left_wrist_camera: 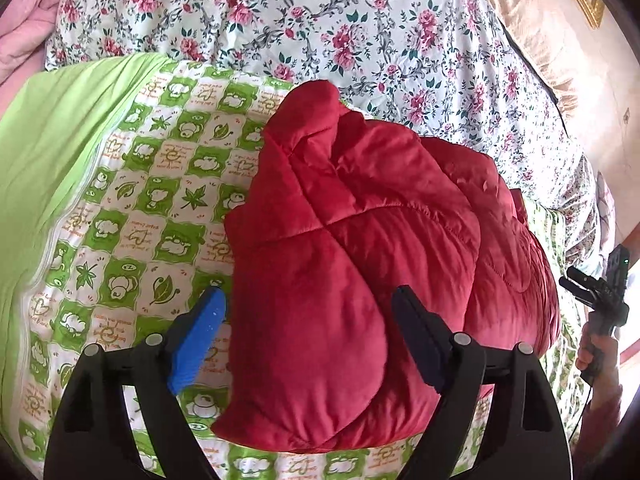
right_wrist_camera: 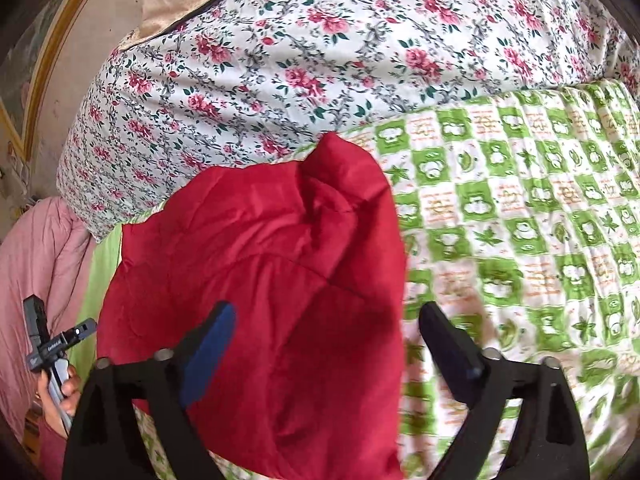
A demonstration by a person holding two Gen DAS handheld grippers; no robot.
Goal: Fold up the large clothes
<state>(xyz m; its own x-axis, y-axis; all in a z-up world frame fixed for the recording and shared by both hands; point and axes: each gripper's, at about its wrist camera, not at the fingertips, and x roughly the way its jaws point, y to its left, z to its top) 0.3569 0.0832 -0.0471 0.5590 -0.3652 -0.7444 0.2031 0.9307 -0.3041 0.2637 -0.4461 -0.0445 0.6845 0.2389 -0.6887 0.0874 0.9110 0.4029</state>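
Note:
A red quilted padded garment point(left_wrist_camera: 360, 248) lies bunched and folded on a green-and-white checked quilt point(left_wrist_camera: 132, 208). It also shows in the right wrist view point(right_wrist_camera: 272, 280). My left gripper point(left_wrist_camera: 310, 300) is open above the garment's near left part, with its blue pad point(left_wrist_camera: 200, 336) over the quilt and its dark pad point(left_wrist_camera: 420, 332) over the red cloth. My right gripper point(right_wrist_camera: 328, 320) is open over the garment's near right edge, holding nothing. Each gripper's handle shows at the edge of the other's view.
A floral white-and-pink duvet point(left_wrist_camera: 360, 32) lies bunched behind the garment, also in the right wrist view point(right_wrist_camera: 320, 52). A plain green sheet point(left_wrist_camera: 52, 152) lies left. Pink bedding point(left_wrist_camera: 24, 20) sits at the far left, and a beige pillow point(left_wrist_camera: 560, 60) with a wall at the right.

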